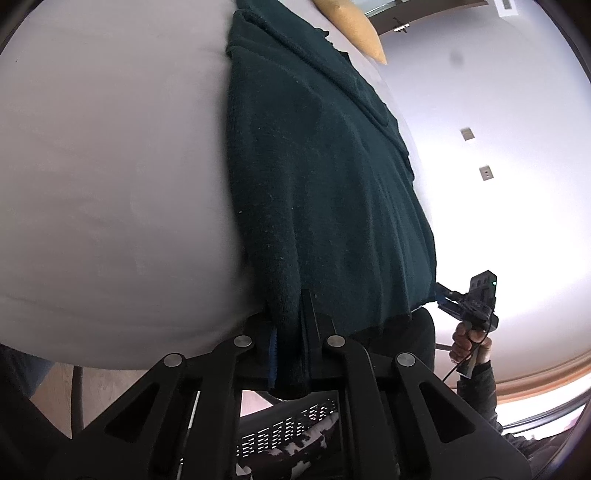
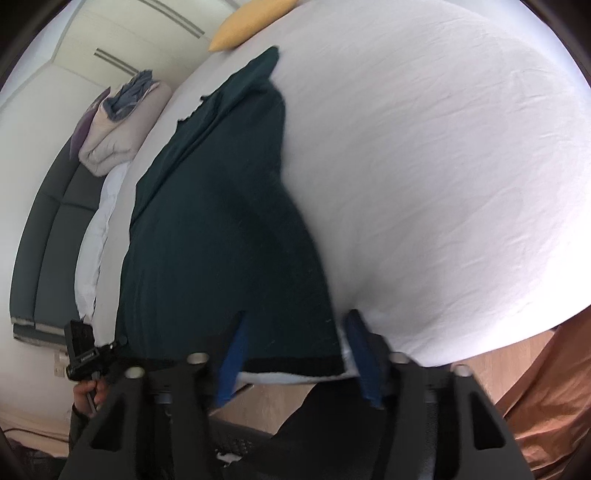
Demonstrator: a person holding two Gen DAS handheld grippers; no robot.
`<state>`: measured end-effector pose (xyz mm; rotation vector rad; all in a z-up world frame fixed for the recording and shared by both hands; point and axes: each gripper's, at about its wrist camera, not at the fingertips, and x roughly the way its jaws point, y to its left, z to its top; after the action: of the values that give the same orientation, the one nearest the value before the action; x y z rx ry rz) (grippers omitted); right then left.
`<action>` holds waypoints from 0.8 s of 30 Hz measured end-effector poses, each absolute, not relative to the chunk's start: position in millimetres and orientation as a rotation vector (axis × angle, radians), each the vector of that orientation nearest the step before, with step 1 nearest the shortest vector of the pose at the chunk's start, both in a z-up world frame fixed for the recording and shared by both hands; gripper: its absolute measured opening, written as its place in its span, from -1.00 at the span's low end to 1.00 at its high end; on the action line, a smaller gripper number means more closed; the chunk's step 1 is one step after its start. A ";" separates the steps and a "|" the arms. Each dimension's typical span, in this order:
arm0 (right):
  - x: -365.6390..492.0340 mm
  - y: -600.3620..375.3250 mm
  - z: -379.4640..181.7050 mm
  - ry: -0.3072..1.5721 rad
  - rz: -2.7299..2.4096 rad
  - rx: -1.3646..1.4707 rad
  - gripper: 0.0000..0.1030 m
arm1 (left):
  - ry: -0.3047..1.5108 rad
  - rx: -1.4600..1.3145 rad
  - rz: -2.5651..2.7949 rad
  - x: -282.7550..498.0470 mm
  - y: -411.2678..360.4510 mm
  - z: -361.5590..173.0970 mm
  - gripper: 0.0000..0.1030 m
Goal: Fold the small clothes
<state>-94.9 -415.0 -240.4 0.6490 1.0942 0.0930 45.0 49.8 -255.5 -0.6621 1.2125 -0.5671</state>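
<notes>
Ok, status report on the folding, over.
Left gripper shut on the dark green garment's near hem. Right gripper open, fingers astride the other hem corner. Garment spread lengthwise on the white bedsheet. Nothing in the way.

wide bare bed sheet (image 2: 443,166) right of the right gripper (image 2: 295,354), yellow pillow (image 2: 243,26) far ahead, piled bedding (image 2: 118,122) off left
</notes>
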 end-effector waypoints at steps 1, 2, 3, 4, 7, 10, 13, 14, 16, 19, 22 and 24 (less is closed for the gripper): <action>-94.4 -413.2 -241.1 1.099 0.101 0.651 -0.40 | 1.209 -0.669 -0.570 45.9 49.1 -254.4 -0.85; -94.6 -411.8 -241.6 1.100 0.109 0.653 -0.65 | 1.203 -0.676 -0.574 46.4 49.6 -253.9 -0.85; -95.4 -411.3 -241.5 1.096 0.108 0.653 -0.77 | 1.192 -0.691 -0.583 46.0 51.9 -252.4 -0.86; -96.4 -411.0 -241.1 1.089 0.109 0.661 -0.78 | 1.185 -0.700 -0.590 47.4 48.0 -250.2 -0.86; -100.3 -410.4 -237.9 1.059 0.128 0.680 -0.82 | 1.150 -0.726 -0.623 46.6 49.6 -242.4 -0.86; -102.9 -405.0 -227.2 1.000 0.193 0.696 -0.82 | 1.090 -0.769 -0.687 45.1 51.4 -229.7 -0.87; -102.7 -391.7 -207.3 0.908 0.302 0.692 -0.83 | 1.019 -0.807 -0.740 46.7 53.8 -211.4 -0.88; -100.7 -386.3 -200.3 0.883 0.333 0.683 -0.83 | 0.994 -0.818 -0.754 48.1 55.5 -204.8 -0.88; -93.4 -376.5 -189.8 0.847 0.374 0.662 -0.83 | 0.945 -0.851 -0.777 52.8 60.9 -193.1 -0.88; -78.1 -370.9 -185.4 0.839 0.391 0.664 -0.83 | 0.903 -0.869 -0.772 63.0 68.8 -182.7 -0.88; -61.8 -367.9 -175.3 0.785 0.414 0.687 -0.83 | 0.887 -0.880 -0.770 75.9 72.6 -177.2 -0.88; -52.7 -369.9 -168.0 0.746 0.416 0.714 -0.83 | 0.877 -0.891 -0.776 83.5 72.7 -174.6 -0.88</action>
<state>-52.7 -369.9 -168.0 0.7136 0.7456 0.4163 83.5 72.7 -174.6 -0.8905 0.8774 -0.7756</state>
